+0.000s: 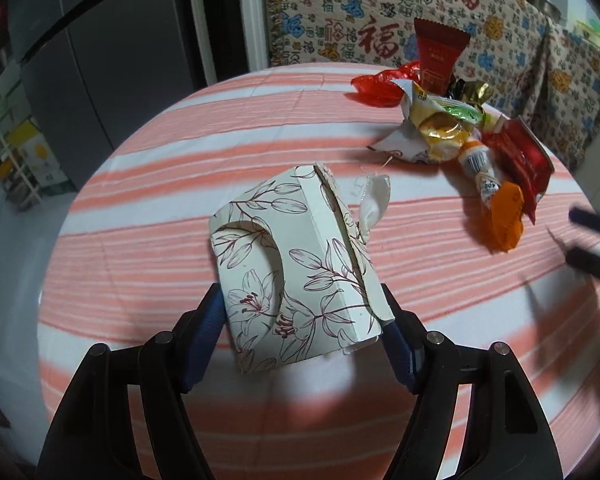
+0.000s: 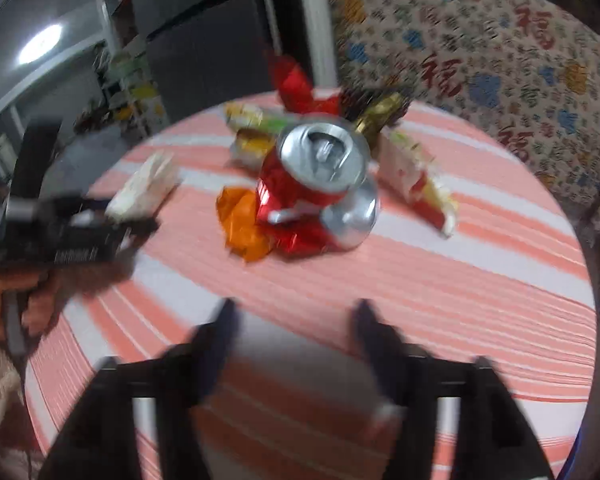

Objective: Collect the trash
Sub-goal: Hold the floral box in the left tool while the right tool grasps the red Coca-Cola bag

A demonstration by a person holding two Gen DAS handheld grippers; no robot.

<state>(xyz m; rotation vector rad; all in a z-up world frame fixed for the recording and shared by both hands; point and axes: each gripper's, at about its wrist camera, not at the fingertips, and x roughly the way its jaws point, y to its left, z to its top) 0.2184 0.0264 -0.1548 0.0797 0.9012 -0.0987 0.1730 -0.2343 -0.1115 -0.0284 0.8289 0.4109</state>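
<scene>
**Floral box clamped, can waiting**

Left gripper [image 1: 304, 312] fingers are clamping the flattened floral tissue box [image 1: 296, 264], holding it over the striped counter [image 1: 148, 264]. Right gripper [image 2: 296, 320] fingers are standing apart, empty, facing the crushed red can [image 2: 320, 184] among wrappers [image 1: 452, 132]. The thin card could be buckling and slipping free. No bin showing.

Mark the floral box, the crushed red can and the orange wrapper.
floral box [image 1: 300, 264], left wrist view, on its printed top face.
crushed red can [image 2: 320, 152], right wrist view, on its silver lid.
orange wrapper [image 1: 506, 218], left wrist view, on its crumpled middle.
</scene>
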